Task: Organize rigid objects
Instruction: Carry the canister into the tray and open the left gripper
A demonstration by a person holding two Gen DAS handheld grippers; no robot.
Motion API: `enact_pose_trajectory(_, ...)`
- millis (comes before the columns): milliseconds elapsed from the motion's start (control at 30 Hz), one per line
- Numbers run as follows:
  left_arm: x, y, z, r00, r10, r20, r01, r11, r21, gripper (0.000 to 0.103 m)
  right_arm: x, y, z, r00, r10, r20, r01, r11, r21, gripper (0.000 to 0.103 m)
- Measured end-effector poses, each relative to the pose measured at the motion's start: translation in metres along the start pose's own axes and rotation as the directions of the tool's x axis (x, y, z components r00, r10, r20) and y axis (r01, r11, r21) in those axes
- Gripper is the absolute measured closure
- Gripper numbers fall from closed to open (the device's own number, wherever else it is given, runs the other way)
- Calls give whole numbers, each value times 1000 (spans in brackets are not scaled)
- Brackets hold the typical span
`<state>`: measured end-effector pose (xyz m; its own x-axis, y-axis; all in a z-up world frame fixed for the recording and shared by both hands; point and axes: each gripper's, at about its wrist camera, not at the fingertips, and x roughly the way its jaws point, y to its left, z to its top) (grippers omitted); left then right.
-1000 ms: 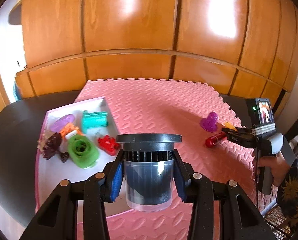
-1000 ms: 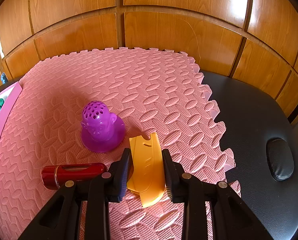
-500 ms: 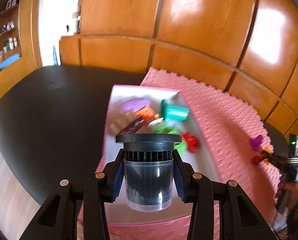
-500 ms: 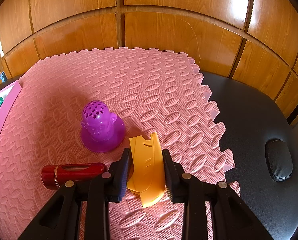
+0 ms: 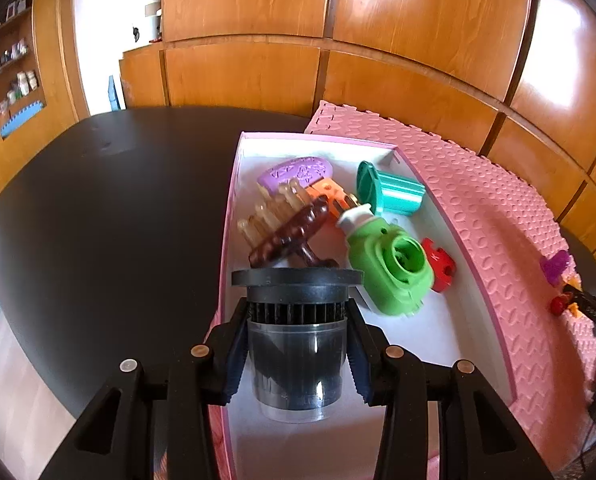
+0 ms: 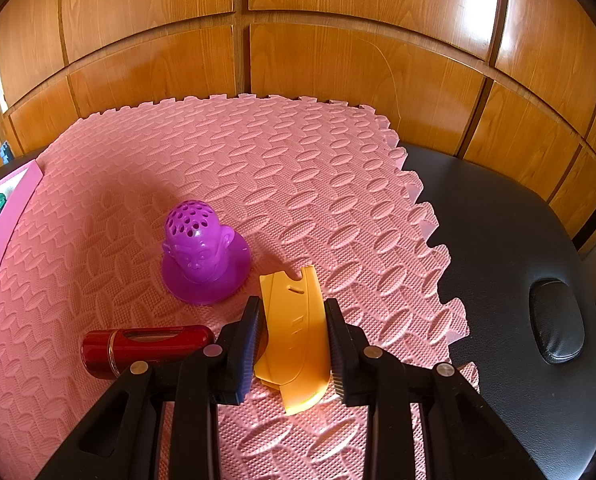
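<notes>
Over the near end of the pink-rimmed white box (image 5: 484, 292), the left gripper (image 5: 296, 354) pinches a black-capped clear cylinder (image 5: 296, 336) upright between its pads. Beyond it in the box lie a green camera-shaped toy (image 5: 394, 270), a red puzzle-like piece (image 5: 442, 266), a brown brush (image 5: 293, 232), a teal roller (image 5: 394, 194) and a purple oval piece (image 5: 298, 172), crowded together. The box sits on a black table (image 5: 109, 208), beside the pink foam mat (image 6: 298, 184). On that mat the right gripper (image 6: 293, 346) brackets an orange plastic piece (image 6: 293, 332); its pads seem to touch the edges, though contact is hard to judge. A red tube (image 6: 145, 346) lies just left, a purple head-shaped figure (image 6: 203, 248) near.
</notes>
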<state>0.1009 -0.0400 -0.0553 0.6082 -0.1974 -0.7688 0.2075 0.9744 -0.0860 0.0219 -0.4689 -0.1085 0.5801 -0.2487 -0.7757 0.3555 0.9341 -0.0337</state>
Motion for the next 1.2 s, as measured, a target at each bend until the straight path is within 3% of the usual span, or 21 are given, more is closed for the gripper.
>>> enact_pose_trajectory(267, 9, -1, 0, 1000, 19, 2, -19, 999, 26, 57, 1, -1, 0, 1000, -4, 0, 4, 1000, 5, 73)
enact_pose_trajectory(400, -2, 0, -3, 1000, 14, 26, -14, 1000, 18, 38, 1, 0, 0, 1000, -5, 0, 5, 1000, 5, 73)
enact_pose_trajectory(733, -31, -3, -4, 996, 56, 72, -56, 998, -1, 37, 0, 2, 0, 1000, -18, 5, 18, 1000, -10, 73)
enact_pose_trajectory(1200, -50, -16, -9, 996, 34, 85, -35, 999, 11, 37, -2, 2, -1, 1000, -24, 7, 24, 1000, 9, 74)
